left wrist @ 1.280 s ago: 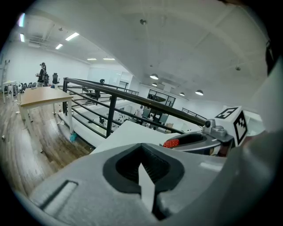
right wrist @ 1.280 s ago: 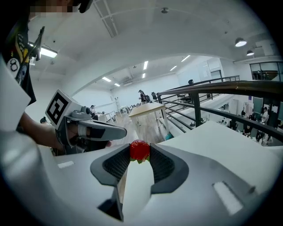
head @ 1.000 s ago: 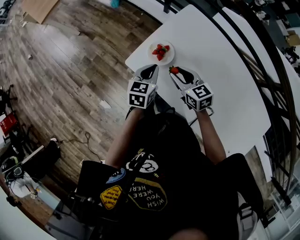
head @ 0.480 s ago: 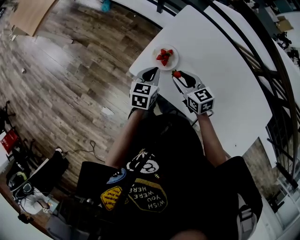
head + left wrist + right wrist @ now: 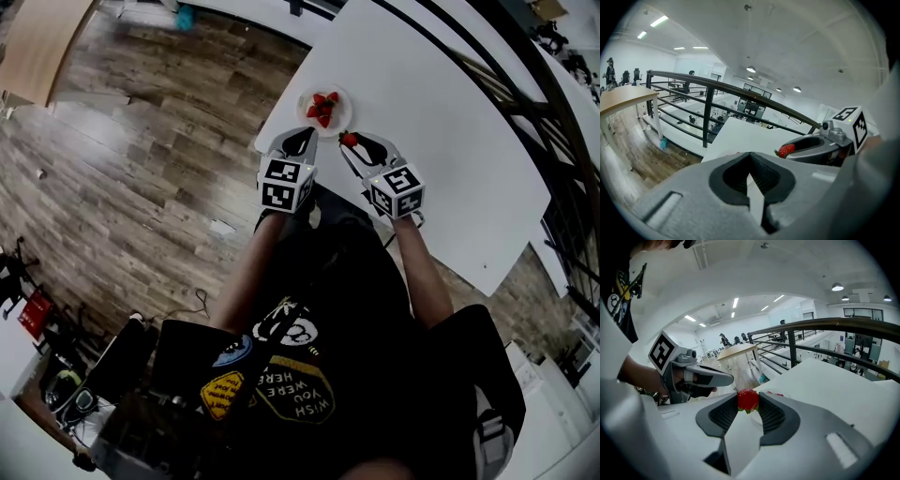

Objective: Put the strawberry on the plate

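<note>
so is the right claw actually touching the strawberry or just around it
Touching. The right gripper view shows the strawberry pinched between the two pads of the right claw, both pressed against its sides with no gap.

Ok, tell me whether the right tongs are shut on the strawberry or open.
Shut on it: in the right gripper view the strawberry sits wedged between both tips of the right tongs, touching each.
</note>
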`<action>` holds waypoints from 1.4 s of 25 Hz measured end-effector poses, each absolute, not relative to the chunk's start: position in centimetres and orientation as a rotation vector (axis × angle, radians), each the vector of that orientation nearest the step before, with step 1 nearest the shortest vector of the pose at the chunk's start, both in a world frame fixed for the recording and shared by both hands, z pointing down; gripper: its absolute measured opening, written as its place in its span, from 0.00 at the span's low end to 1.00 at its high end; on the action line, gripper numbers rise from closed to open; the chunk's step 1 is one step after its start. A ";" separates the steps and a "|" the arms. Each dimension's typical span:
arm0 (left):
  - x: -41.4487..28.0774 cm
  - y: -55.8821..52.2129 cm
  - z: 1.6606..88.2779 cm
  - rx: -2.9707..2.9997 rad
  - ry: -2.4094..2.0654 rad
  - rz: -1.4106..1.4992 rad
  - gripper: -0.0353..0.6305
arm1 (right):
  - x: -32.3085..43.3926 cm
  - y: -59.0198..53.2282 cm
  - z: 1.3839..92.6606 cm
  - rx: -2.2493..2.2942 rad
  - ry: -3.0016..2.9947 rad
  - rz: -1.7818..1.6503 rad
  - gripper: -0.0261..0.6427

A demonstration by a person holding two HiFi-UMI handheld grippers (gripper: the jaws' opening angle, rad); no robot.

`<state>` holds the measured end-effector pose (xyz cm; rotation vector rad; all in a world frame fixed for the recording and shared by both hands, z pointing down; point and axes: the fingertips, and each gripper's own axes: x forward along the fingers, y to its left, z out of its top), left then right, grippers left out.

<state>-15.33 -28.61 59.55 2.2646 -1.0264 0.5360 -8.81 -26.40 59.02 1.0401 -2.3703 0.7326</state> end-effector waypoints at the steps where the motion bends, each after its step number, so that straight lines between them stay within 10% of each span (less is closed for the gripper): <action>1: -15.2 -28.9 59.7 2.264 -1.025 0.539 0.05 | -8.8 -26.7 59.3 1.038 -2.366 0.736 0.25; 35: -13.3 -31.4 65.1 2.152 -1.049 0.633 0.05 | -7.1 -31.5 65.7 0.930 -2.294 0.703 0.25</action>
